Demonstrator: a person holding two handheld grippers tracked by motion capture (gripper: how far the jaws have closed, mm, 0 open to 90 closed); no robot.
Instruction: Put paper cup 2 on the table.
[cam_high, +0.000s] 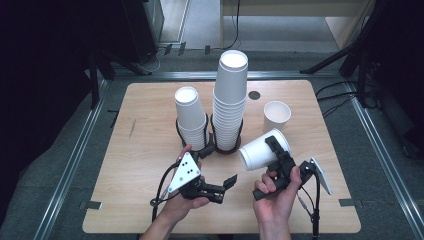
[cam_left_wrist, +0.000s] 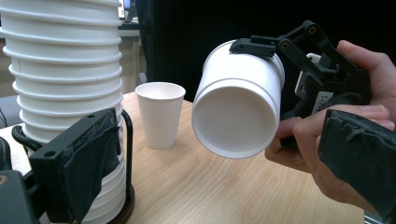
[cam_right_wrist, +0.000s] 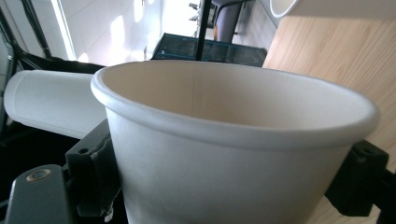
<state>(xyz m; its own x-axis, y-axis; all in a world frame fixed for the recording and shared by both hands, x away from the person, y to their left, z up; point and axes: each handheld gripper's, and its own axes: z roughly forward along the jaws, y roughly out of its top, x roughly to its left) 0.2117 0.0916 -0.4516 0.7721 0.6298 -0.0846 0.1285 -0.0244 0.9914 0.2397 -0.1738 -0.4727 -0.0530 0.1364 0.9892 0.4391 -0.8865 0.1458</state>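
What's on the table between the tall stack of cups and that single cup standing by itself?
Nothing: in the high view, bare wood separates the tall stack from the lone cup. The left gripper view shows the same gap. A dark round spot lies farther back.

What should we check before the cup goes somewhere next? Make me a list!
1. The right gripper has the held cup between its jaws, one on each side: ok.
2. The held cup is upright: not ok, it lies tilted, base toward the left gripper's camera.
3. The left gripper is free to help, jaws open with nothing between them: ok.
4. The single cup stands upright on the table, mouth up: ok.
5. The tall stack and the short stack sit in their black ring holders: ok.
6. The held cup is uncrushed where the jaws press: cannot tell.
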